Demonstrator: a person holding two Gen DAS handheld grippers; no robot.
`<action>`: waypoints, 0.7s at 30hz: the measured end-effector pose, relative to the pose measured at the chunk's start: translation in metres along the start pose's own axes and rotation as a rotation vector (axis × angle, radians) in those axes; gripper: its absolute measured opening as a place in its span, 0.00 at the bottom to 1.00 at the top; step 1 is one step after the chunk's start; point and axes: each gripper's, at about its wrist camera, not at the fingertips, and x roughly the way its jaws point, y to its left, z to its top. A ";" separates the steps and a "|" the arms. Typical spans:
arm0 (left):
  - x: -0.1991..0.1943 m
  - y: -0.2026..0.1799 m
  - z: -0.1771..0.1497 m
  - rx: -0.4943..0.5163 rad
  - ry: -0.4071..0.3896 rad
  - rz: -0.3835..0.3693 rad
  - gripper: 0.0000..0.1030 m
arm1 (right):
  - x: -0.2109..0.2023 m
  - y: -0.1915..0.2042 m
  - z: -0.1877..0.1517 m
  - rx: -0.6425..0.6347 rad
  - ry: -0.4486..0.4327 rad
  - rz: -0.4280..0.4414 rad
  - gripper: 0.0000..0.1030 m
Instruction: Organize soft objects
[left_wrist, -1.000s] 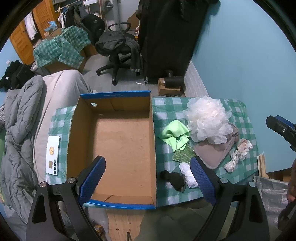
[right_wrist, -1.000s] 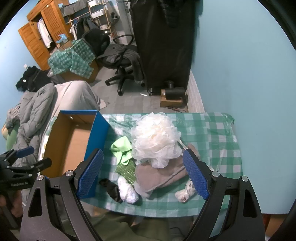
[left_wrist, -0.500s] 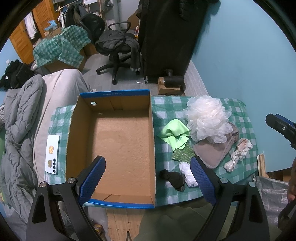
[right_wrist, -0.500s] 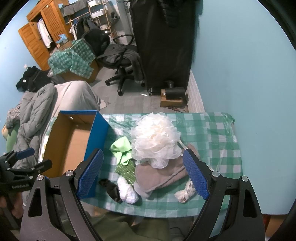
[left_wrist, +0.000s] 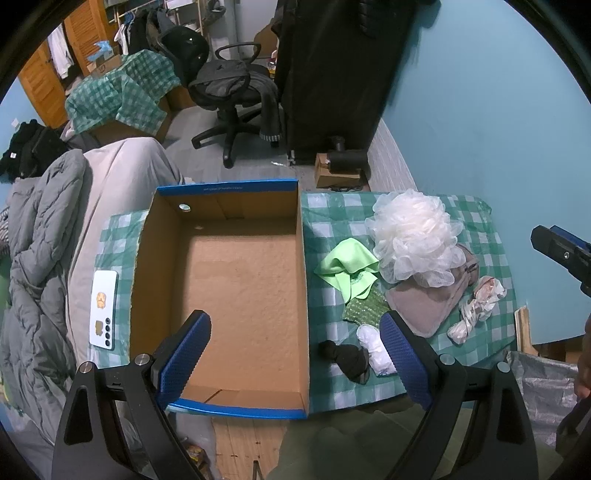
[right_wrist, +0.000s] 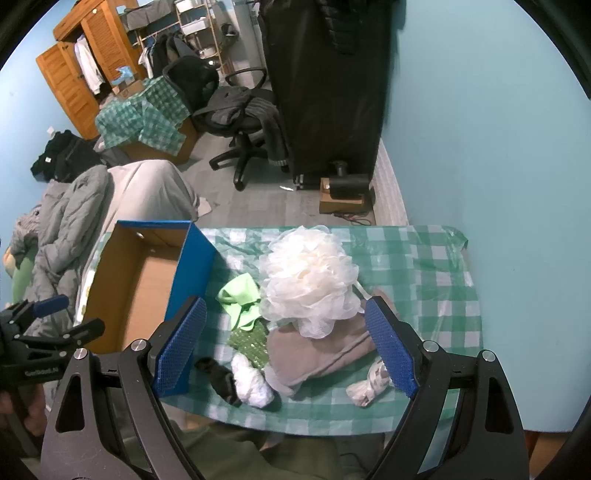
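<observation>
**Soft things heaped beside an empty box**

The tabletop (right_wrist: 424, 258), under a green-checked cloth, carries a cardboard box (left_wrist: 236, 280) with blue outer walls, its inside bare. At 3 o'clock of the box lies the pile: a white mesh bath pouf (right_wrist: 310, 280) is largest, resting on a taupe cloth (right_wrist: 317, 354). At the pouf's 9 o'clock sits a light green cloth (right_wrist: 240, 295), with a green sequined piece (right_wrist: 251, 341) just below it. Toward 6 o'clock are a white wad (right_wrist: 253, 380) and a black sock (right_wrist: 219, 376), touching each other. A crumpled white-and-pink bundle (right_wrist: 369, 384) lies at the taupe cloth's 4 o'clock. A phone (left_wrist: 104, 308) rests on the bed (at 9 o'clock of the box).

The left gripper (left_wrist: 293, 360) hangs over the box's near end, fingers spread wide and empty. The right gripper (right_wrist: 286, 343) hovers above the pile, fingers likewise released, gripping nothing.
</observation>
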 end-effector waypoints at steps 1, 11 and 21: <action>0.000 0.000 0.000 0.000 0.000 0.000 0.91 | 0.001 -0.001 0.000 0.000 0.001 0.000 0.84; 0.004 -0.003 0.008 -0.019 0.011 -0.006 0.91 | 0.003 -0.003 0.001 -0.002 0.002 0.002 0.84; 0.006 -0.014 0.014 -0.008 0.009 -0.005 0.91 | 0.003 -0.004 0.002 0.001 0.001 0.001 0.84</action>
